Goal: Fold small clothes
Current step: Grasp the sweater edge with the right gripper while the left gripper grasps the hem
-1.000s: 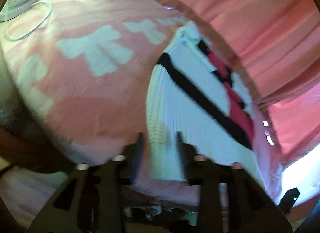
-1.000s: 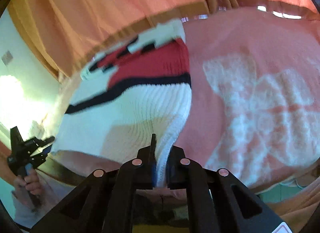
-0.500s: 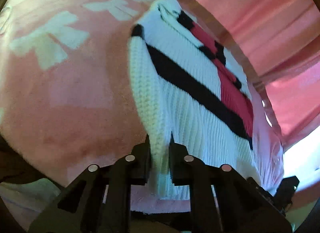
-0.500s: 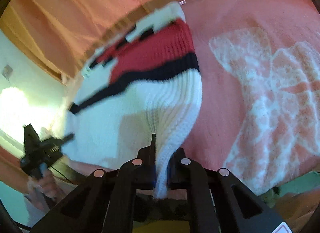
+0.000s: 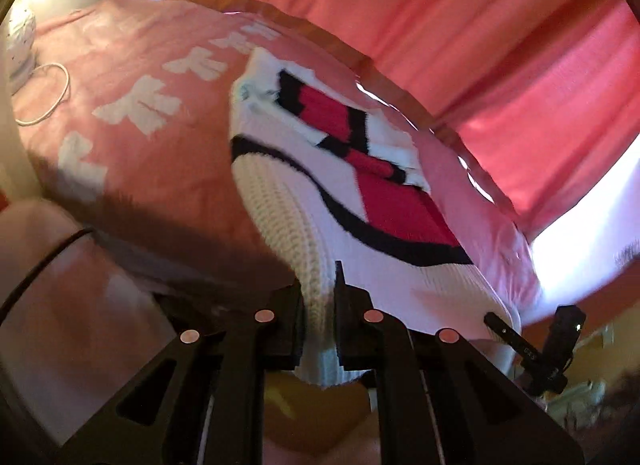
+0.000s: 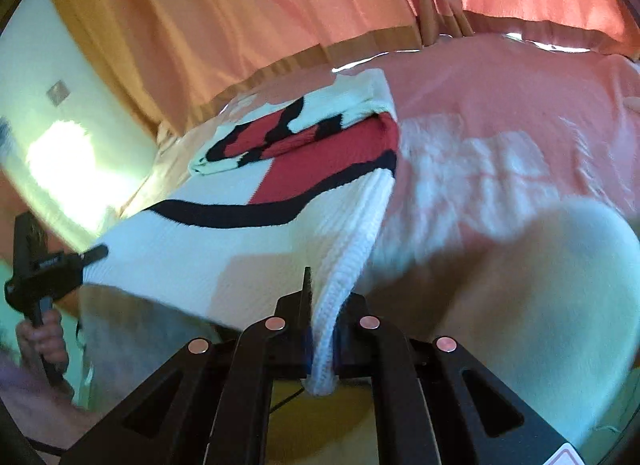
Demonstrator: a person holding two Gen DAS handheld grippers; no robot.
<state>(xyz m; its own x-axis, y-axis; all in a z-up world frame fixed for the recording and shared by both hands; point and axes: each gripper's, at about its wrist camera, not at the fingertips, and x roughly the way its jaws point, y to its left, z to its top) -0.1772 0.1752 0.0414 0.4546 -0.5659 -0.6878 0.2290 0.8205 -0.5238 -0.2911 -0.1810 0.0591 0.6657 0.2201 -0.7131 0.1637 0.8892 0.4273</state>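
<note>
The left tongs (image 5: 320, 305) pinch one bottom corner of the white sweater (image 5: 360, 193). The right tongs (image 6: 326, 329) pinch the other corner tight. The sweater's near edge is lifted off the pink blanket (image 5: 160, 169); its far end lies there. Red curtains (image 5: 480, 45) hang behind.

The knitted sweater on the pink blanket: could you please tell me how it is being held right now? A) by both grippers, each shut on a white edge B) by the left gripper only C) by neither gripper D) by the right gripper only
A: the left gripper and the right gripper each pinch a white ribbed edge of the sweater, lifting it off the blanket.
</note>
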